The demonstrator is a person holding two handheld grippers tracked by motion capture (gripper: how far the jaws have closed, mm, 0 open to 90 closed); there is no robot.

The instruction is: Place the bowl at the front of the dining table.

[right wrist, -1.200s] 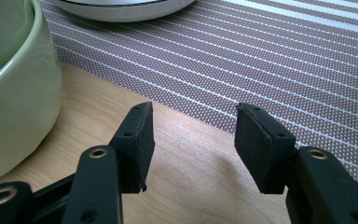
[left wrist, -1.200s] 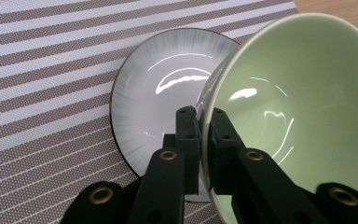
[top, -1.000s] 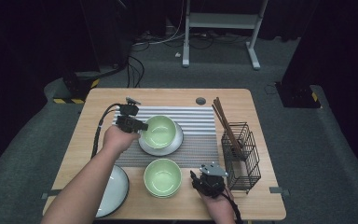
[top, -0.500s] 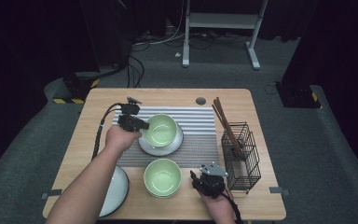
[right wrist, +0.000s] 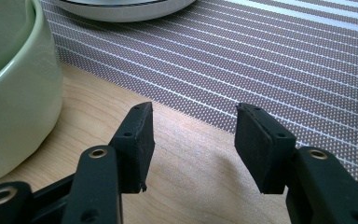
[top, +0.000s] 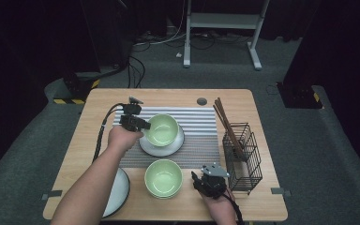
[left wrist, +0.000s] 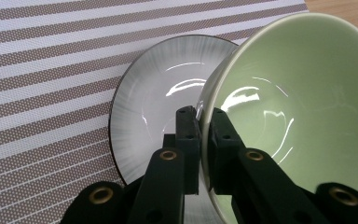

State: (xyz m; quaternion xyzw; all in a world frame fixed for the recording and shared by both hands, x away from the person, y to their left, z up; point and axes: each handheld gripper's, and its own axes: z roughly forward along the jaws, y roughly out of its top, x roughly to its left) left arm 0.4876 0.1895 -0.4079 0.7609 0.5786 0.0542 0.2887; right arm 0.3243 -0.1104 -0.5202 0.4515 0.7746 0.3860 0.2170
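Note:
A pale green bowl [top: 162,129] rests on a white plate [top: 168,147] on the striped placemat [top: 201,140]. My left gripper [top: 143,125] is shut on this bowl's left rim; in the left gripper view the jaws pinch the bowl [left wrist: 298,98] wall, one jaw inside and one outside, over the plate [left wrist: 154,107]. A second green bowl [top: 163,177] stands at the table's front. My right gripper [top: 198,180] sits just right of it, open and holding nothing; its view has that bowl [right wrist: 14,93] at the left and bare wood between the jaws.
A black wire basket [top: 242,157] with brown chopsticks [top: 226,119] stands at the right. A dark-rimmed plate [top: 118,192] lies at the front left, partly under the left forearm. The placemat [right wrist: 242,60] stretches ahead of the right gripper.

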